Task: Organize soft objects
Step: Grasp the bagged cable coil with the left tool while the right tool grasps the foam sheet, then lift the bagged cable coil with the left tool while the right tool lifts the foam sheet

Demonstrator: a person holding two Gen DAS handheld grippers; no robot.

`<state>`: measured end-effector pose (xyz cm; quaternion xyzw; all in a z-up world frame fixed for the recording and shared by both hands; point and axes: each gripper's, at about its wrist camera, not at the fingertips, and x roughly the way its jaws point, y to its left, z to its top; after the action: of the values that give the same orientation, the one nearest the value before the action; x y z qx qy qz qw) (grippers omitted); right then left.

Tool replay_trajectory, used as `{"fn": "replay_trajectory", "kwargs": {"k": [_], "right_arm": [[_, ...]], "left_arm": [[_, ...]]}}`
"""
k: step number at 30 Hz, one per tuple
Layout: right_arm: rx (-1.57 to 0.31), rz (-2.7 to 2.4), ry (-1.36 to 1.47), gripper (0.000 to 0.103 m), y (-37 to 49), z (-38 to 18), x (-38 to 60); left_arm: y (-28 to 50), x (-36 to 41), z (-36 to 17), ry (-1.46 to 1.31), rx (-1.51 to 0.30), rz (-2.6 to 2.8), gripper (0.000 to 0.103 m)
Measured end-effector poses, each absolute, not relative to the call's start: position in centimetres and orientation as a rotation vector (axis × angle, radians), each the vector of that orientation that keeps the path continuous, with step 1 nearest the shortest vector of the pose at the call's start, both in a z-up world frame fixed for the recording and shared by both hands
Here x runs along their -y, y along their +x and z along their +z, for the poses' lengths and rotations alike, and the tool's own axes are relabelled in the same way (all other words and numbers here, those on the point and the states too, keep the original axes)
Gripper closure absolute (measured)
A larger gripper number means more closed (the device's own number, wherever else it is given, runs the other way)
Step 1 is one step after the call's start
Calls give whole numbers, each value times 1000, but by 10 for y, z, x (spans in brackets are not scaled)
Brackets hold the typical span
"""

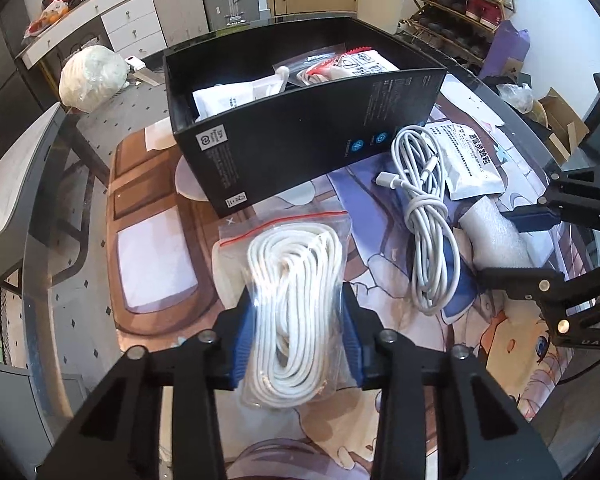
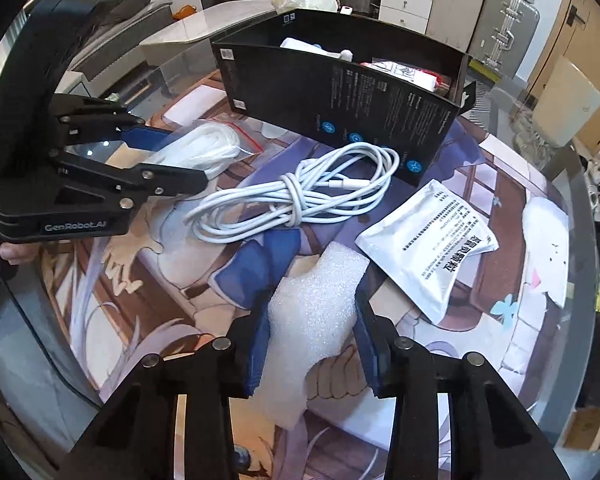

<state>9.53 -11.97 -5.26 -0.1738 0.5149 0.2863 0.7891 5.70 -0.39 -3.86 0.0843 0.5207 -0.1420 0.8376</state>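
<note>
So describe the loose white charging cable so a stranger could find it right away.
Start at the black box. On the mat just in front of it lies the loose white cable, knotted around its own middle. Unlike the bagged white cord, it is bare.

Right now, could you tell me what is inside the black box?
The box holds a white pouch and red-and-white packets; its walls hide anything beneath.

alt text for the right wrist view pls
The right hand-held gripper is closed on a white foam piece above an illustrated mat. Beyond lie a coiled white cable, a white foil pouch and an open black cardboard box; at left, the left hand-held gripper grips a bagged white cord.
</note>
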Motion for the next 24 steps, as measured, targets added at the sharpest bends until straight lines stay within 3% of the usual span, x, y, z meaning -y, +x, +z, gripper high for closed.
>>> {"fn": "replay_trajectory", "kwargs": {"k": [9, 24], "right_arm": [[-1026, 657, -315, 64, 87, -29, 122], [-641, 642, -177, 64, 70, 41, 143]], "left_arm": [[49, 6, -23, 185, -1039, -307, 68], [25, -3, 39, 166, -682, -283, 68]]}}
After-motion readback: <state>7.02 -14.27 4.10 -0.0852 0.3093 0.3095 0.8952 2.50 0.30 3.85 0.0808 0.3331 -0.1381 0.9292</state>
